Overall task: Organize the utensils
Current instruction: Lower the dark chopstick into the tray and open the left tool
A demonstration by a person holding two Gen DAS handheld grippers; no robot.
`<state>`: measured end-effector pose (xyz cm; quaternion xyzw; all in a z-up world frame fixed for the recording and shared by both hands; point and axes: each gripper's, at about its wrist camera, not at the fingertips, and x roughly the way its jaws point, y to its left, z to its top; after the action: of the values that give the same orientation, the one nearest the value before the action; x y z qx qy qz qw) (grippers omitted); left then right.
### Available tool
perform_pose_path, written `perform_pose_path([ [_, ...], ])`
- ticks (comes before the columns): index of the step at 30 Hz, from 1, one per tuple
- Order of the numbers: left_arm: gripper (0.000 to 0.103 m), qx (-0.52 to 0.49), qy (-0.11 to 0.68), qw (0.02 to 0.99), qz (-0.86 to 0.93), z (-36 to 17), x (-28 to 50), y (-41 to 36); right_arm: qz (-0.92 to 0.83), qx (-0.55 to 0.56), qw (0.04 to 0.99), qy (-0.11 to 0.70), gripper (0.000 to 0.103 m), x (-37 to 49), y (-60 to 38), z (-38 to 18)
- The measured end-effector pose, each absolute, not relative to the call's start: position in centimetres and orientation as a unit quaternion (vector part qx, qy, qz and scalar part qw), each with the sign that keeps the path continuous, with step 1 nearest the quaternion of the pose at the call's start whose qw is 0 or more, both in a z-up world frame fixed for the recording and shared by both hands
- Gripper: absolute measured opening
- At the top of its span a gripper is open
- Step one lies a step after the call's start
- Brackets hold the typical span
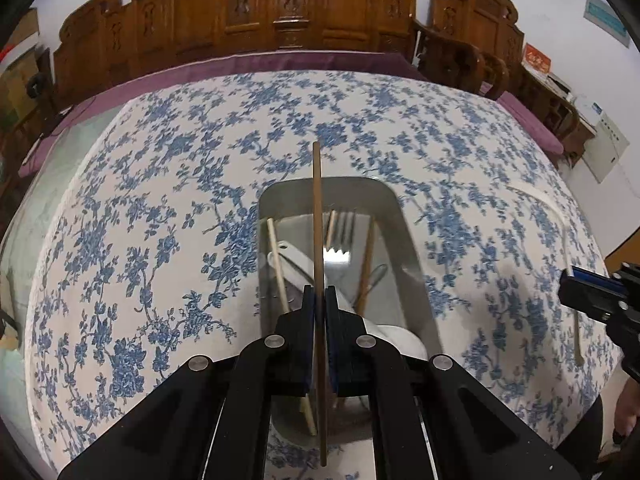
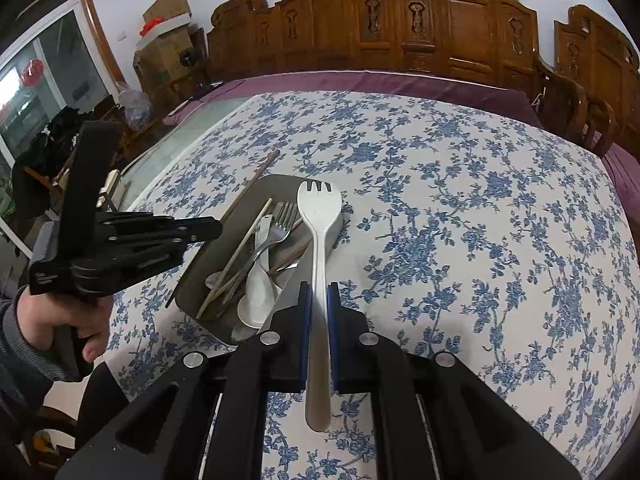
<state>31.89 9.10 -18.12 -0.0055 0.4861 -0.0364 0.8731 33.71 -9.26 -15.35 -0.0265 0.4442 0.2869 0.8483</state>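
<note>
- Now the left gripper (image 1: 320,300) is clamped on a brown chopstick (image 1: 317,216), held over the metal tray (image 1: 404,240).
- Right gripper (image 2: 318,300) pinches a white spork (image 2: 319,216) beside the tray's rim.
- Inside lie a fork (image 2: 280,220), chopsticks and, seemingly, white spoons (image 2: 256,284).

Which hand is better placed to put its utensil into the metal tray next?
Probably the left. The left gripper holds its chopstick directly above the tray. The right gripper holds a white spork beside the tray's edge.
</note>
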Motion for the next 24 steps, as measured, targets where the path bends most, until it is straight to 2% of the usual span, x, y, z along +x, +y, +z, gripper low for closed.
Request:
perform_pose_path([
  [24, 0.005, -0.013, 0.512, 0.858, -0.04, -21.7, 33.0, 9.9, 0.288, -0.035, 0.84, 0.458, 0.009, 34.5, -8.3, -16.8],
])
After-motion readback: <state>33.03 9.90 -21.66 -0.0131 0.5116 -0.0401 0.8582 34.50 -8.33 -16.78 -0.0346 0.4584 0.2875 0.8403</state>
